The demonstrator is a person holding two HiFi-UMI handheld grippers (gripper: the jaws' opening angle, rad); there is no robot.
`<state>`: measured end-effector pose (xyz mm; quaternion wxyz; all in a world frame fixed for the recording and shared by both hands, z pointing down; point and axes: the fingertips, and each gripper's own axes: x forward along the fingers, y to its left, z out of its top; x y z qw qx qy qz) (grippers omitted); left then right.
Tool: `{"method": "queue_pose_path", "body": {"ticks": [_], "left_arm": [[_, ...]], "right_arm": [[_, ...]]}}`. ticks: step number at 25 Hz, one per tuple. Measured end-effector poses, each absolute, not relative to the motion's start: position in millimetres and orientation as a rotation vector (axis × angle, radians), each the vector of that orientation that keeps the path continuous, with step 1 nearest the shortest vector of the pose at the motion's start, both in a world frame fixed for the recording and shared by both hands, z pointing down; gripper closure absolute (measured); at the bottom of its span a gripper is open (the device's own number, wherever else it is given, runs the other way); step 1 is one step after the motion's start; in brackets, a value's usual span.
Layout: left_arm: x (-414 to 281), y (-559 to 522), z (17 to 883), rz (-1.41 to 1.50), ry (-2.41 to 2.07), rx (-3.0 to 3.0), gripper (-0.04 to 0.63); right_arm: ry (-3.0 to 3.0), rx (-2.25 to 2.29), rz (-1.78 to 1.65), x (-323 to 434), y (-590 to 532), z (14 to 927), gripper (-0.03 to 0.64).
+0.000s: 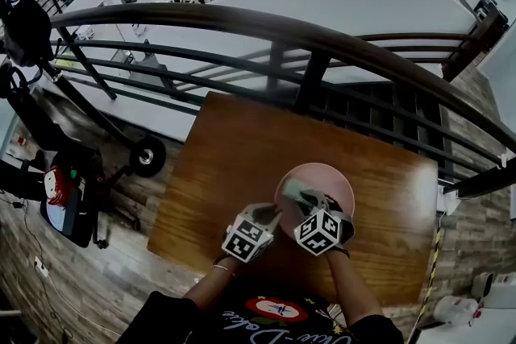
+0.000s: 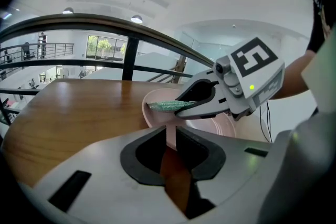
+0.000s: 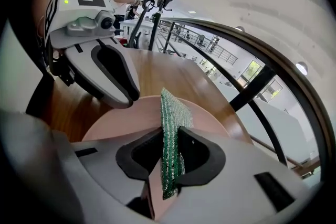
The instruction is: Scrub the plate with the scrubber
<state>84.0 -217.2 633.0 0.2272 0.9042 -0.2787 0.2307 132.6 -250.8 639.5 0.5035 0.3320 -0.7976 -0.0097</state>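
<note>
Pink plate (image 1: 322, 177) on table (image 1: 234, 149), rim clamped in left gripper (image 2: 170, 136); right gripper (image 3: 169, 148) clamped on green scrubber (image 3: 170, 113) just over it. Hold rim steady, lay scrubber flat, rub in circles.

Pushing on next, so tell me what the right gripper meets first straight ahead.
Probably the plate: the scrubber clamped in the right gripper juts out over it and would touch first.
</note>
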Motion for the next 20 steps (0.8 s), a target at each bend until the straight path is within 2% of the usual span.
{"method": "queue_pose_path", "body": {"ticks": [12, 20], "left_arm": [[82, -216, 630, 0.653, -0.769, 2.515, 0.547], [81, -209, 625, 0.588, -0.74, 2.511, 0.502]], "right_arm": [[-1.986, 0.629, 0.035, 114, -215, 642, 0.54], [-2.009, 0.588, 0.049, 117, -205, 637, 0.54]]}}
